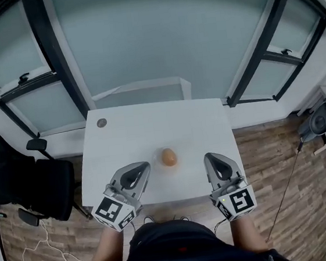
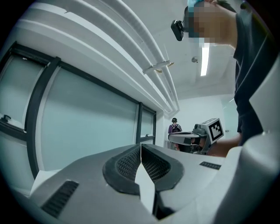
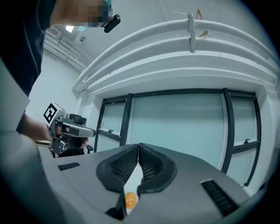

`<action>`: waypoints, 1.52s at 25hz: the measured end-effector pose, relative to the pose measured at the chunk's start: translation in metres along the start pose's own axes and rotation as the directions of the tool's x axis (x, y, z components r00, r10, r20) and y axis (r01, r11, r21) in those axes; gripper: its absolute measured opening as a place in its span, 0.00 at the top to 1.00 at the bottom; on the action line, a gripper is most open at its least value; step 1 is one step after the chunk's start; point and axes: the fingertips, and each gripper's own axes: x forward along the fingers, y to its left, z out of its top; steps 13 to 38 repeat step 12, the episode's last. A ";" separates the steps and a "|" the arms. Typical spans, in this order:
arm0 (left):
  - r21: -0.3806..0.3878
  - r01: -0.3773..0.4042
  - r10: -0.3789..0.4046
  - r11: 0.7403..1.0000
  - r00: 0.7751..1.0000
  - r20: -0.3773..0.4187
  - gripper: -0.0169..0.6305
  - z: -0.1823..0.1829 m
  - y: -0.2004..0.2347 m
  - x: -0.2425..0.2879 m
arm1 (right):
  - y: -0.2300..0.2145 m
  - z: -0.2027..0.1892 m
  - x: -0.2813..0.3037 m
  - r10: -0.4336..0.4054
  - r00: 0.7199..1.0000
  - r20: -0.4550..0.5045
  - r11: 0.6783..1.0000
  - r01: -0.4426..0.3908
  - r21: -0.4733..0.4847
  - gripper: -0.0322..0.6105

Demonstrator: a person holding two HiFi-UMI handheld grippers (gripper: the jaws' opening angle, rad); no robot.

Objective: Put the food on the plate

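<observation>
A round orange-brown piece of food point(image 1: 168, 157) lies on the white table point(image 1: 151, 128), near the middle of its front half. No plate shows clearly in any view. My left gripper point(image 1: 137, 172) hovers at the front left of the table, jaws shut and empty. My right gripper point(image 1: 216, 162) is level with it at the front right, also shut with nothing in it. The food lies between the two, slightly farther away. In the left gripper view the jaws point(image 2: 141, 146) meet and point upward. Below the closed right jaws point(image 3: 138, 146) the food point(image 3: 130, 200) peeps through the gap.
A small round grey object point(image 1: 101, 123) lies at the table's far left corner. A black office chair point(image 1: 22, 178) stands left of the table. Tall windows run behind it, and equipment point(image 1: 325, 117) sits on the wooden floor at right. A person point(image 2: 174, 127) stands far back.
</observation>
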 end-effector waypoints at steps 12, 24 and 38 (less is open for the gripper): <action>0.052 0.038 -0.037 0.998 0.999 -0.024 0.94 0.009 -0.039 0.010 | -0.005 -0.007 -0.030 -0.005 1.000 -0.001 1.000 0.005 -0.014 0.91; 0.052 0.038 -0.037 0.998 0.999 -0.024 0.94 0.009 -0.039 0.010 | -0.005 -0.007 -0.030 -0.005 1.000 -0.001 1.000 0.005 -0.014 0.91; 0.052 0.038 -0.037 0.998 0.999 -0.024 0.94 0.009 -0.039 0.010 | -0.005 -0.007 -0.030 -0.005 1.000 -0.001 1.000 0.005 -0.014 0.91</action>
